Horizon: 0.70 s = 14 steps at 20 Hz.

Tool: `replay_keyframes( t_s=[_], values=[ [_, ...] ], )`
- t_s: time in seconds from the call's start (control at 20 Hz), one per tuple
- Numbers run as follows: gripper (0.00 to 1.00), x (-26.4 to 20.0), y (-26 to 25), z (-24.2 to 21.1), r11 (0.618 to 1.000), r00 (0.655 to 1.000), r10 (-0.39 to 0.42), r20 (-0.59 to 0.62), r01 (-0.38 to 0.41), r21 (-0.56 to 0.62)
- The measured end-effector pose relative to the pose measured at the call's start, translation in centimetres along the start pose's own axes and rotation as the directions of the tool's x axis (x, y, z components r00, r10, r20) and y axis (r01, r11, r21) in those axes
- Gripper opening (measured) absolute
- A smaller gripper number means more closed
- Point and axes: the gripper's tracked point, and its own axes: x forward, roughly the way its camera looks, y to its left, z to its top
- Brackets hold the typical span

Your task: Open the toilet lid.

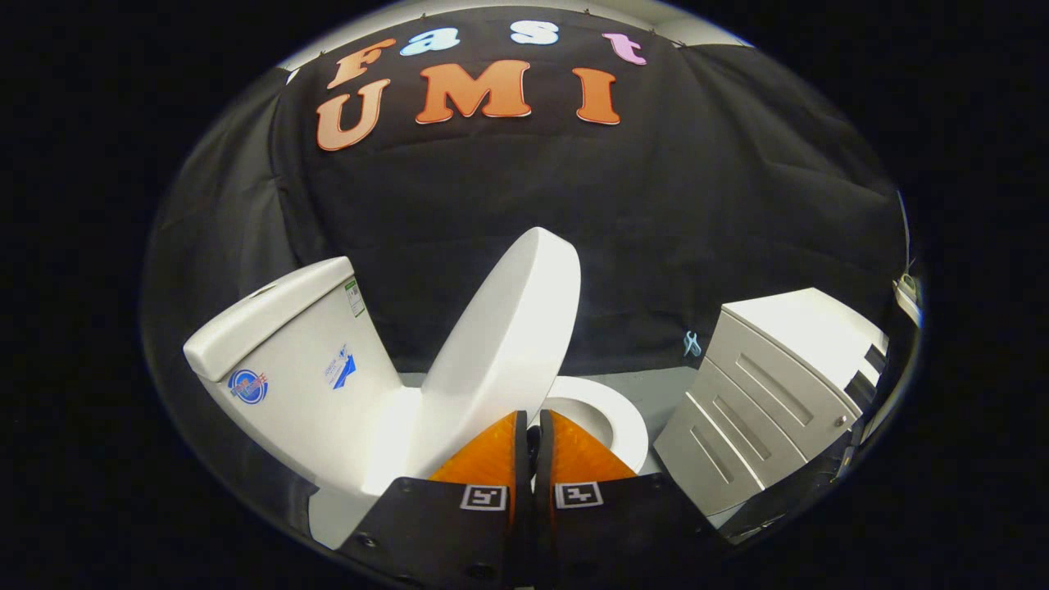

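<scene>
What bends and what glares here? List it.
Gripper view: fisheye curves the cabinet and tilts the tank; bright glare washes out the raised lid near its base; the seat rim stays sharp; the gripper looks nearly shut just before the lid.

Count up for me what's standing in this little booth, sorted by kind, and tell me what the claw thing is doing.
Toilets: 1, the toilet, with its lid raised partway toward the tank.
Drawer cabinets: 1, the cabinet beside the toilet.
Clips on the wall cloth: 1, the small clip.
Total: 3.
The gripper has its fingers nearly together at the lid's lower edge; whether they pinch it I cannot tell.
</scene>
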Motion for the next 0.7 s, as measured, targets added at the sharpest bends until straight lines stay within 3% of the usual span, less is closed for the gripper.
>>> replay_keyframes(
  t_s=[0.4, 0.5, 0.7],
  values=[
    [0.08, -1.8, 6.0, 4.4, 0.984, 0.994, 0.026, 0.102, -0.008, -0.175],
    [0.08, -2.2, 11.4, 6.3, 0.975, 0.980, 0.154, 0.129, -0.129, -0.181],
    [0.08, -5.3, 17.0, 8.9, 0.932, 0.964, 0.215, 0.157, -0.154, -0.327]
  ],
)
